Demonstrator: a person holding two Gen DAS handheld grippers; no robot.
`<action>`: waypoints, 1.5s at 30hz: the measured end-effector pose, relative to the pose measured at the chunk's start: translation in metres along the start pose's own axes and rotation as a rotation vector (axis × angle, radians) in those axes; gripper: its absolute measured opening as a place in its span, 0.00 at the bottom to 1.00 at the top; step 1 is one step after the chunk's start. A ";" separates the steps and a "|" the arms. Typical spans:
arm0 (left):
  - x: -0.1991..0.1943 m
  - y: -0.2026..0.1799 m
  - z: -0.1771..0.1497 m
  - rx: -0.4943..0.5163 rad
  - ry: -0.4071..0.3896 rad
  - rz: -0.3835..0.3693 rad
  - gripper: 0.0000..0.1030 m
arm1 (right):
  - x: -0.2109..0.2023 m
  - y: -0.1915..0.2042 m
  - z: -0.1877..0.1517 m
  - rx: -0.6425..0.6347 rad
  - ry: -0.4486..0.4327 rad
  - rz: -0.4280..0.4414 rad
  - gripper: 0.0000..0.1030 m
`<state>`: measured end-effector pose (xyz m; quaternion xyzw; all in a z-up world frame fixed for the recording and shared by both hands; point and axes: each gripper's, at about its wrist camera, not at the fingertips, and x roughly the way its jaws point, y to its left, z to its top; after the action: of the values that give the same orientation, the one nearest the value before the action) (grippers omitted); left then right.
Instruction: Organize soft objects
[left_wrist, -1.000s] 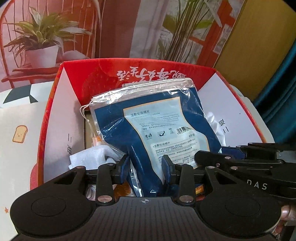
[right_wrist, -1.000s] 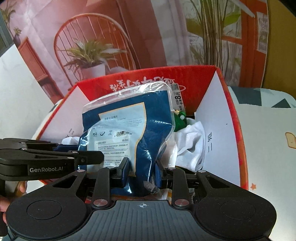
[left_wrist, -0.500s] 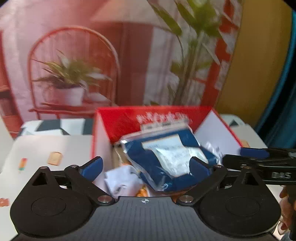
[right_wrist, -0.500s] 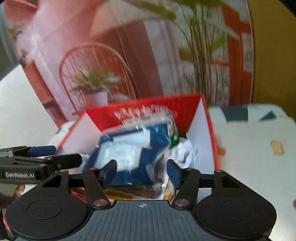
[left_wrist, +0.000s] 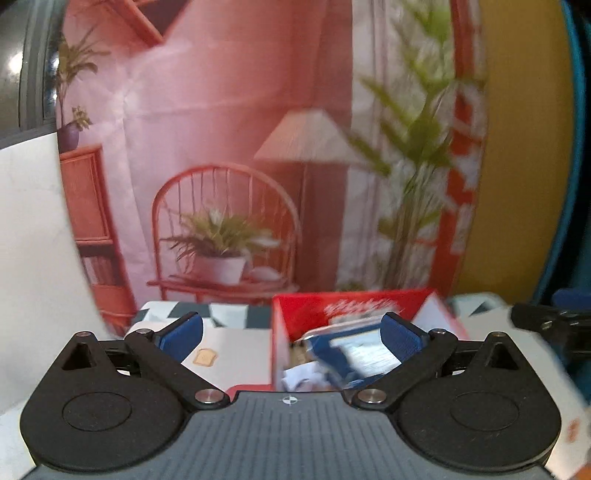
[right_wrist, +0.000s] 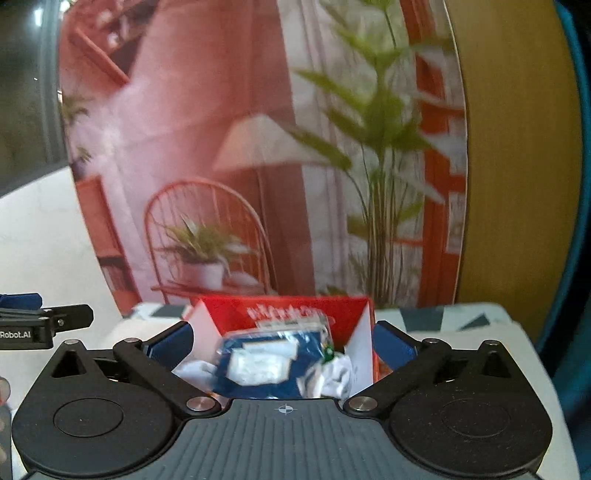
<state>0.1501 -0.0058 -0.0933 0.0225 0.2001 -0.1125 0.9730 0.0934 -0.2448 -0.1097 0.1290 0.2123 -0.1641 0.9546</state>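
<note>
Red carton (right_wrist: 280, 308) sits on the patterned tabletop (right_wrist: 461, 350), and it serves as the landmark for everything else. Inside it, a blue-and-clear plastic packet (right_wrist: 266, 363) of cotton pads leans against the printed back wall, its top edge reaching about level with the rim. White soft cloth (right_wrist: 334, 376) is bunched just to the right of the packet, against the carton's right inner wall, and more white material (left_wrist: 301, 378) shows at the packet's left in the left wrist view. A small green item (right_wrist: 327, 356) pokes up between packet and cloth; what it is cannot be made out.

Both tools are released. The left gripper (left_wrist: 291, 332) stands with its 2 blue pads spread wide, nothing between them, pulled back from the carton's front. The right gripper (right_wrist: 282, 343) has just been opening its jaws and is likewise spread and empty, on the near side of the carton. Behind the carton hangs a printed backdrop (left_wrist: 229, 147) showing a chair, lamp and potted plants. Both views are blurred.
</note>
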 end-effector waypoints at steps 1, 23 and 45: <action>-0.013 0.001 0.003 -0.015 -0.013 0.000 1.00 | -0.010 0.004 0.003 0.000 -0.008 -0.010 1.00; -0.166 -0.024 0.020 0.024 -0.154 0.100 1.00 | -0.195 0.057 0.030 -0.057 -0.139 -0.066 1.00; -0.167 -0.018 0.017 0.019 -0.151 0.084 1.00 | -0.201 0.053 0.031 -0.034 -0.142 -0.116 1.00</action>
<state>0.0029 0.0106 -0.0117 0.0317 0.1238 -0.0749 0.9890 -0.0478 -0.1540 0.0167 0.0883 0.1539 -0.2244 0.9582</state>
